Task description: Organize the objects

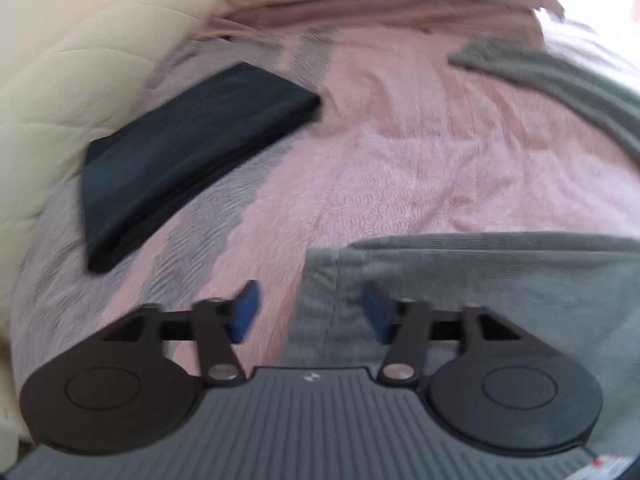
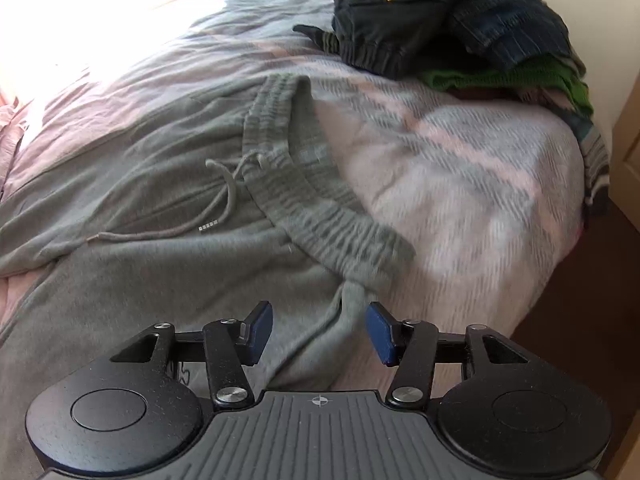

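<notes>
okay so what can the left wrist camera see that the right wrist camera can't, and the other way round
Only the left wrist view shows the folded dark garment lying flat on the bed beside the cream quilted headboard.

Only the right wrist view shows the unfolded pile of dark and green clothes at the far corner of the bed, plus the grey sweatpants' waistband and drawstring.

Both show the pink and grey bedspread and the grey sweatpants spread on it, each with its own gripper, left gripper and right gripper, open above that fabric, holding nothing.

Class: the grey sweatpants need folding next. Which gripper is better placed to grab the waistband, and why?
Right. The right gripper hangs open just short of the sweatpants' waistband; the left gripper sees only plain grey fabric.
</notes>
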Demonstrator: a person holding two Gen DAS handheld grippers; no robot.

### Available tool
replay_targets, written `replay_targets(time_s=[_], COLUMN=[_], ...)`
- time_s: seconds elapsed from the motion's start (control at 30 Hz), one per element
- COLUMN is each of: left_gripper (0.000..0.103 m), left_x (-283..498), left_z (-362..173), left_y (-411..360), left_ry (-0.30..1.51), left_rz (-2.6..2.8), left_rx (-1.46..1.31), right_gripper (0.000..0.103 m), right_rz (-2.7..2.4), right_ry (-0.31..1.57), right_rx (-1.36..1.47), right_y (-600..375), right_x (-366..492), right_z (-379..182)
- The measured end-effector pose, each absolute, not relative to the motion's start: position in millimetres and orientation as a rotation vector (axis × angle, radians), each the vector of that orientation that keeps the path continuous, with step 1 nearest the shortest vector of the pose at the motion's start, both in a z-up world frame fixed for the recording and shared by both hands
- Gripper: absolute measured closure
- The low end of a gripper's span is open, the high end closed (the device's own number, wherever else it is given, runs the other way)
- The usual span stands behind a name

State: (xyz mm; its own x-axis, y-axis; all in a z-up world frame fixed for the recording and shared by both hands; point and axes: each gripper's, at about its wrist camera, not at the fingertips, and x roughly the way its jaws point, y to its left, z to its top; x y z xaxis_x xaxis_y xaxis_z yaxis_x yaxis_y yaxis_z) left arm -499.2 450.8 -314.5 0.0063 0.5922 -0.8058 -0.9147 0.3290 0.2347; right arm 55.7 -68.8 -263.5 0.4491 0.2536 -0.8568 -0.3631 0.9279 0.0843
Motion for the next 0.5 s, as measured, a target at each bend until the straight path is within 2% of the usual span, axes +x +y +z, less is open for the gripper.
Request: replay_targets(time_s=[0.03, 0.07, 0.1, 0.17, 0.27, 0.37, 0.43, 0.47, 0.5], left_gripper=[0.036, 0.046, 0.07, 0.078, 0.077, 0.075, 0.067, 0.053, 0.044], left_x=[-499.2, -498.3, -499.3, -495.6, -503.0, -509.8, -499.7, -494.2, -492.4], left_z=[-322.2, -329.5, -334.7, -336.8, -328.0, -330.8, -327.3, -323.3, -316.6], left_y=[460.1, 469.5, 474.6, 473.1, 466.7, 480.0, 482.6, 481.2, 478.3], left_ry=[1.002, 1.009, 1.006, 1.016, 0.976, 0.983, 1.042, 1.071, 1.081], left_rz=[1.208, 1.173, 1.118, 1.087, 1.094, 1.089, 1.108, 1.136, 1.175], left_rx=[-0.421, -0.453, -0.489, -0.425, -0.321, -0.396, -0.366, -0.331, -0.3], right_gripper=[0.054, 0.054, 0.054, 0.054, 0.054, 0.054, 0.054, 0.054, 0.054], right_rz=[0.366, 0.353, 0.346, 0.334, 0.323, 0.359, 0.395, 0.417, 0.447], right_ry=[1.04, 1.039, 1.036, 1.033, 1.009, 1.003, 0.998, 0.987, 0.977], right_rx=[-0.117, -0.114, -0.114, -0.13, -0.153, -0.154, -0.195, -0.225, -0.249], right_y=[-68.2, -67.5, -65.6, -57.7, -41.8, -26.1, -14.5, -8.6, -3.5], right_x=[52.5, 48.3, 45.1, 38.1, 26.6, 13.8, 2.6, -4.6, -11.4], right_z=[-264.5, -264.8, -265.0, -265.2, -263.5, -259.2, -258.1, -257.6, -257.6])
